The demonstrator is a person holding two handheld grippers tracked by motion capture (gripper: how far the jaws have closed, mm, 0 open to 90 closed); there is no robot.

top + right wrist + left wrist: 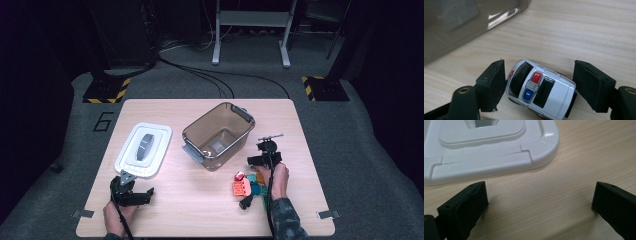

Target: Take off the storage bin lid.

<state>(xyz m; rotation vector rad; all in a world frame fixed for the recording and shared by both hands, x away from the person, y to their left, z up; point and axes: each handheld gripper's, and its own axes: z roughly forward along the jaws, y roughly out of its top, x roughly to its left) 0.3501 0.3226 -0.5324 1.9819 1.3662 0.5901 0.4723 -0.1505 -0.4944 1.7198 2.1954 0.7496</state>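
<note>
A small white toy car [541,90] with a red and blue light bar on its roof sits on the worktop [579,32], between the jaws of the right gripper [539,86]. In the right gripper view its long axis runs on a slant, from upper left to lower right, so it lies crooked in the gap and not square to the jaws. The end with the dark windscreen points up and left, toward the left jaw. That jaw meets the car at its front corner; the right jaw stands just clear of the car's side, so the jaws are partly spread around the car and not pinching it.

In the high view the car [240,175] lies near the front right of the worktop, just below the brown plastic tub [220,135] and beside an orange block [241,188] and teal pieces [257,185]. The right hand [277,180] reaches in from the bottom edge, and the right gripper angles forward and down at the car.

The left gripper [540,197] is spread wide with bare wood between its jaws, low over the worktop just short of the white lid [491,147]. The left hand [117,215] holds it near the front left edge.
</note>
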